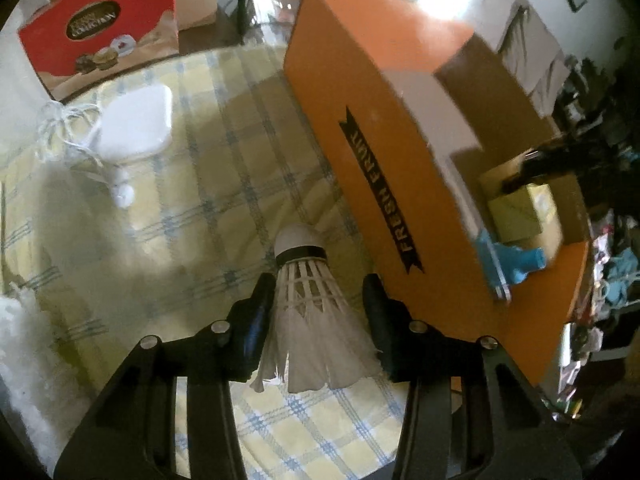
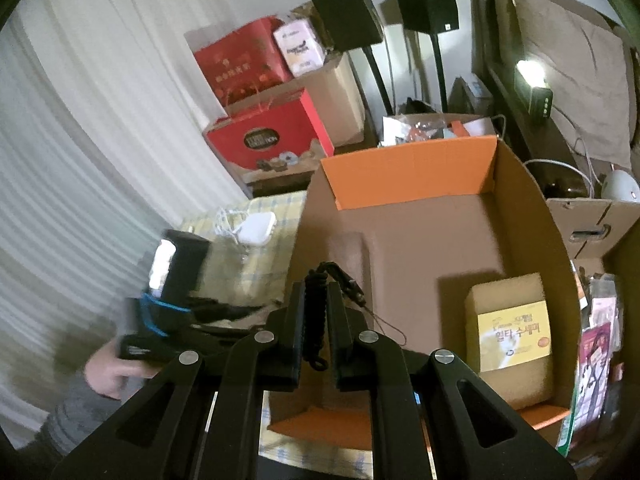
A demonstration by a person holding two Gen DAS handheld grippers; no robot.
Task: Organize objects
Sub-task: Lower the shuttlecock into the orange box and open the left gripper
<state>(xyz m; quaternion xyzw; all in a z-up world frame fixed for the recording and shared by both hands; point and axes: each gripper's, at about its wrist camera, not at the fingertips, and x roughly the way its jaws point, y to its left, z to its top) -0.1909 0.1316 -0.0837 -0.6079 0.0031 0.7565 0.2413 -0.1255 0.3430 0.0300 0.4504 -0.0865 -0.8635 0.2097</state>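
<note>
A white feather shuttlecock (image 1: pixel 308 304) lies on the yellow checked cloth (image 1: pixel 200 208), its cork end pointing away from me. My left gripper (image 1: pixel 319 284) is shut on its feather skirt: the left finger presses the feathers and the wide rim meets the right finger. An open orange cardboard box (image 1: pixel 360 128) stands just right of it. Over that box (image 2: pixel 408 168), my right gripper (image 2: pixel 316 288) is shut on a black braided cord (image 2: pixel 314 320) with a small clip. A yellow-labelled carton (image 2: pixel 512 336) lies inside the box. The left gripper's body (image 2: pixel 176 280) and a hand (image 2: pixel 108 376) show in the right wrist view.
A white charger with coiled cable (image 1: pixel 136 124) lies on the cloth at the far left. Behind it stands a red gift bag (image 1: pixel 100 28). Two black speakers on stands (image 2: pixel 344 16), more cartons and clutter ring the box. A white curtain (image 2: pixel 80 140) hangs at the left.
</note>
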